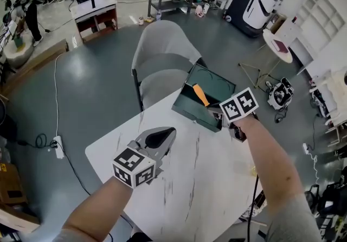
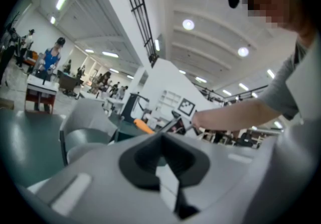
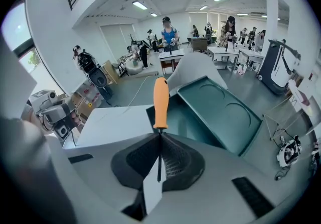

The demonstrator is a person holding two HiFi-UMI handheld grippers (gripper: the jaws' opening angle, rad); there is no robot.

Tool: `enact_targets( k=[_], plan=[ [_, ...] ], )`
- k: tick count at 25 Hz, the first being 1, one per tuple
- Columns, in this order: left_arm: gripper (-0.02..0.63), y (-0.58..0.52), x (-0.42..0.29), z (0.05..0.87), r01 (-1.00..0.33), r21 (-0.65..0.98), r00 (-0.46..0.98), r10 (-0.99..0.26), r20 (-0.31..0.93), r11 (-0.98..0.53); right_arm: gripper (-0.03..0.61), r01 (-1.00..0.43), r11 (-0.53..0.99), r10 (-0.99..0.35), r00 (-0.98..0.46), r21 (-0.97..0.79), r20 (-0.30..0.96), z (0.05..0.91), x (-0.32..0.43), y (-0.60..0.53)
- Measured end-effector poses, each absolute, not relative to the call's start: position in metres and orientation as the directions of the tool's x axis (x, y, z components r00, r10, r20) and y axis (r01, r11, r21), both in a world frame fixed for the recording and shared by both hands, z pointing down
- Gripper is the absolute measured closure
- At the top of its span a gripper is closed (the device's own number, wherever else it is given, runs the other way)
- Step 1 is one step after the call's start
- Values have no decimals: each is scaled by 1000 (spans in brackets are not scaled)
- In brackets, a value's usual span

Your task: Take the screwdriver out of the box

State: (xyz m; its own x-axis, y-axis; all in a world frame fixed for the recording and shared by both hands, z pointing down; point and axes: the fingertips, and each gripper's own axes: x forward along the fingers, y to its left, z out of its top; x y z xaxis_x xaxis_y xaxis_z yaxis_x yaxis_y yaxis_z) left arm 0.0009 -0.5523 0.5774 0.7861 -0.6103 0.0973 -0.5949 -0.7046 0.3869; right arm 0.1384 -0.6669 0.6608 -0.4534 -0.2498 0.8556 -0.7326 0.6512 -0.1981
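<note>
While the right tool (image 3: 159, 140) pinches the screwdriver (image 3: 160, 100) by its shank, orange handle pointing straight ahead over the open green box (image 3: 225, 112) at centre frame, it looks barely clear of it; the left tool (image 2: 161, 160), closed and empty, hangs lower left over the bench (image 1: 206, 181).

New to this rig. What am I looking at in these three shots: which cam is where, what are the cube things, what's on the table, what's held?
There is no robot here: a person holds a two-jaw tool in each hand. The marker cubes are part of those tools. The head view looks down from the person's head. The other two cameras ride on the tools and look along their jaws. On the white table stands an open dark green box. The right gripper is shut on the metal shaft of an orange-handled screwdriver, with the handle over the box. The left gripper is shut on nothing, above the table.
</note>
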Motion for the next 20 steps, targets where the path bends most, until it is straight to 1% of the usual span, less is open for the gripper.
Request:
enact_targets(
  k=[12,20],
  plan=[
    [617,-496,-13,494,-526,377,831,-555,36,-763,561,-765,594,-387,-544,-250,745,544,127,-586],
    [617,-442,-27,462,-503,323,853,-520,39,-801,561,-765,569,-478,-606,-302,636,491,130,-505]
  ],
)
